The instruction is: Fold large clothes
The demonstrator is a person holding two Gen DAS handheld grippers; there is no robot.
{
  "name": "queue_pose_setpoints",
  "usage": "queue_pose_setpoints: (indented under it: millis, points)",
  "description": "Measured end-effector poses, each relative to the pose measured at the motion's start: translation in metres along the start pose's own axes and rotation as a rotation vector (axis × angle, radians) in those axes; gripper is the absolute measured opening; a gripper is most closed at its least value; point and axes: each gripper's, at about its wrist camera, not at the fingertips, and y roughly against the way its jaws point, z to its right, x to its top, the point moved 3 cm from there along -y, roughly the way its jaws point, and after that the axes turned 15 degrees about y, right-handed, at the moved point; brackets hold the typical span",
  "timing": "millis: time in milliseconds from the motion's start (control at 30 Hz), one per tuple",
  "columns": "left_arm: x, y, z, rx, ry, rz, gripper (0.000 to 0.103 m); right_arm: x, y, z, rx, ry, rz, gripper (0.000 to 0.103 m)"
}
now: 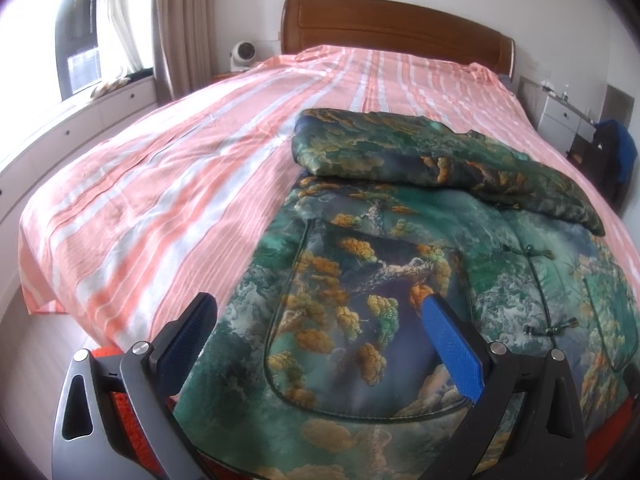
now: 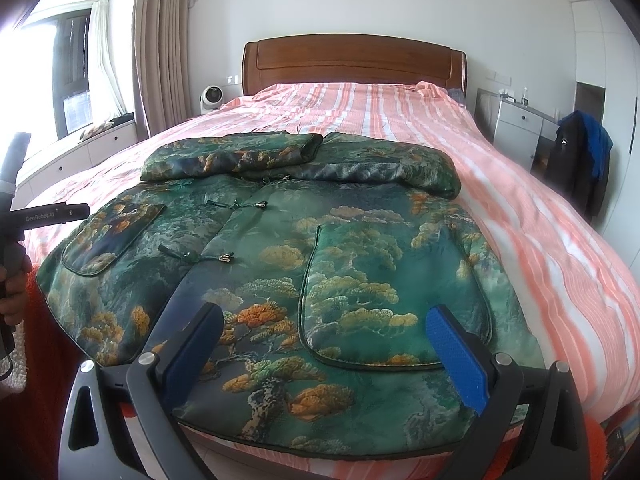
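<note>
A large green padded jacket (image 2: pixel 320 240) with a gold tree print lies front-up at the foot of the bed, with frog buttons down its middle. Both sleeves (image 2: pixel 304 158) are folded across its top. It also shows in the left wrist view (image 1: pixel 400 280). My left gripper (image 1: pixel 318 312) is open and empty, just above the jacket's left hem and pocket. My right gripper (image 2: pixel 326 322) is open and empty, above the jacket's right hem and pocket. The left gripper's body (image 2: pixel 44 214) shows at the left edge of the right wrist view.
The bed (image 2: pixel 520 200) has a pink striped sheet and a wooden headboard (image 2: pixel 352 60). A white fan (image 2: pixel 212 98) stands to the left of the headboard. A white nightstand (image 2: pixel 516 124) and a chair with dark clothes (image 2: pixel 580 160) stand to the right. A window bench (image 1: pixel 80 120) runs on the left.
</note>
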Motion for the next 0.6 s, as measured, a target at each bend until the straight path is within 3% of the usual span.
queue_pose_setpoints:
  millis: [600]
  points:
    - [-0.0021,-0.0018,0.0003,0.006,-0.001,-0.006,0.102,-0.0002,0.0002,-0.001,0.004,0.003,-0.005,0.1]
